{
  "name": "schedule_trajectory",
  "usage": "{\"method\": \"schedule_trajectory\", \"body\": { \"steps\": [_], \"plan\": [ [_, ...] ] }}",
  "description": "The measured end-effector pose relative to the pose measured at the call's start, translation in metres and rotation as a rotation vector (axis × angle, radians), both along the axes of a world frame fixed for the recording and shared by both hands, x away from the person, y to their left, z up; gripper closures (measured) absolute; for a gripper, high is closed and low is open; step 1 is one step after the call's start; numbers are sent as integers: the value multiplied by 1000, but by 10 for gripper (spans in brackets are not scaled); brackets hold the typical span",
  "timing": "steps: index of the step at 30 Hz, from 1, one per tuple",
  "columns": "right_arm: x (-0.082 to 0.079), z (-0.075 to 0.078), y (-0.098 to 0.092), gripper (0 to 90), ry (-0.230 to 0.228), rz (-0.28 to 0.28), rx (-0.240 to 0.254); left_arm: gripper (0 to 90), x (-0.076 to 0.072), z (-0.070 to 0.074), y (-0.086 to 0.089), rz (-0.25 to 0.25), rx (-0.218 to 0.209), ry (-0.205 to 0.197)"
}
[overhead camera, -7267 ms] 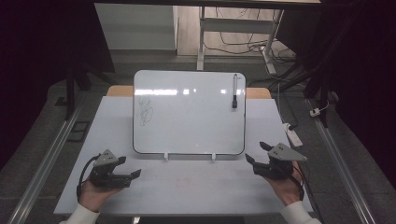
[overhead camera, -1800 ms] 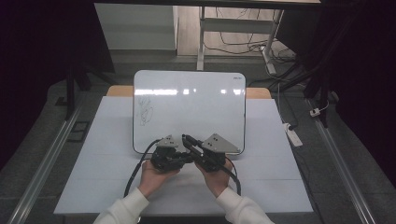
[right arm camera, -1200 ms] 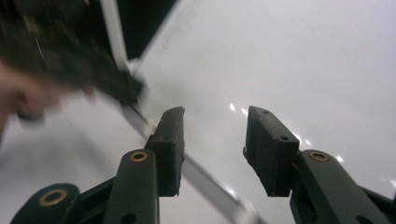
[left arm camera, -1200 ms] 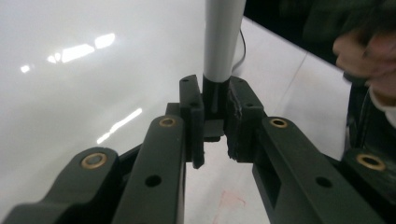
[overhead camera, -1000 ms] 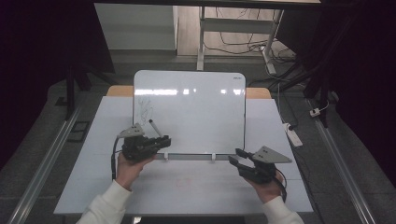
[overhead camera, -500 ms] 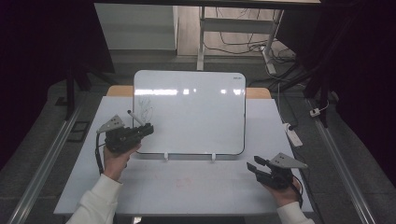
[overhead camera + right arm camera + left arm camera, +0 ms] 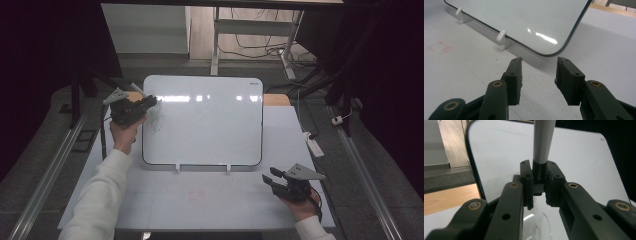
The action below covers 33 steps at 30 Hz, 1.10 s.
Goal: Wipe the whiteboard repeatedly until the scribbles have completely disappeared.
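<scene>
White table (image 7: 210,200): one whiteboard (image 7: 210,125); left tongs (image 7: 539,183) clamp one marker (image 7: 543,142), right tongs (image 7: 538,75) gape empty

dim room, dark edges | overhead glare on whiteboard (image 7: 210,120) | close gripper views perhaps soft

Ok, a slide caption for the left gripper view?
Left gripper shut on a marker, held over the whiteboard.

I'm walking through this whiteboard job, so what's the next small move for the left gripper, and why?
Probably lower the marker tip onto the whiteboard. The left gripper is shut on it at the board's upper left corner, over faint scribbles; the right gripper rests open on the table.
</scene>
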State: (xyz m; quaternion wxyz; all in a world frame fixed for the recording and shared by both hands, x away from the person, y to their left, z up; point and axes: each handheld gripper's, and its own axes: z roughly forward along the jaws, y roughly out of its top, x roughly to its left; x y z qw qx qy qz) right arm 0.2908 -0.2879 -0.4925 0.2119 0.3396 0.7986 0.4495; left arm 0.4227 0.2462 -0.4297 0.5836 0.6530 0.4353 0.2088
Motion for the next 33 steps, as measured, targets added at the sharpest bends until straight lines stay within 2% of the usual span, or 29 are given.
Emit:
{"method": "schedule_trajectory", "body": {
  "steps": [3,6,8,9,11,13,15,16,18,20,22,25,27,30,31,33],
  "plan": [
    [0,0,0,557,-4,2,-2,773,10,-1,0,21,20,-17],
    [-1,0,-1,557,-6,-1,-1,774,19,-2,-3,28,57,-22],
    [-1,0,-2,557,-6,-4,0,774,21,-3,-6,31,56,-34],
    [-1,0,-2,557,-6,-6,0,774,22,-3,-7,28,58,-41],
    [-2,-1,-2,558,-4,-6,1,774,22,-5,-11,-4,57,-29],
    [-2,-1,-1,557,-3,-4,1,774,18,-5,-17,-23,109,-30],
    [-2,-1,-1,557,-4,-5,-1,774,17,-2,-15,-8,130,-38],
    [-2,-1,-2,556,-4,-9,0,774,17,-1,-11,17,128,-43],
    [-2,-1,-3,556,-6,-17,5,774,19,-1,0,48,87,-39],
    [-2,0,-4,556,-10,-22,8,775,20,-3,3,34,59,-32],
    [-2,0,-4,556,-12,-22,10,775,20,-5,-4,-7,72,-25],
    [-1,-1,-4,555,-8,-22,10,774,19,-6,-20,-53,123,-32],
    [-2,-1,-4,554,-7,-24,8,775,20,-3,-23,-31,149,-50],
    [-3,0,-4,554,-12,-29,13,775,25,3,-12,19,109,-38],
    [-3,0,-4,554,-13,-30,15,775,25,3,-9,17,101,-32],
    [-3,1,-4,553,-15,-28,20,775,24,1,-10,7,117,-26]
  ]
}}
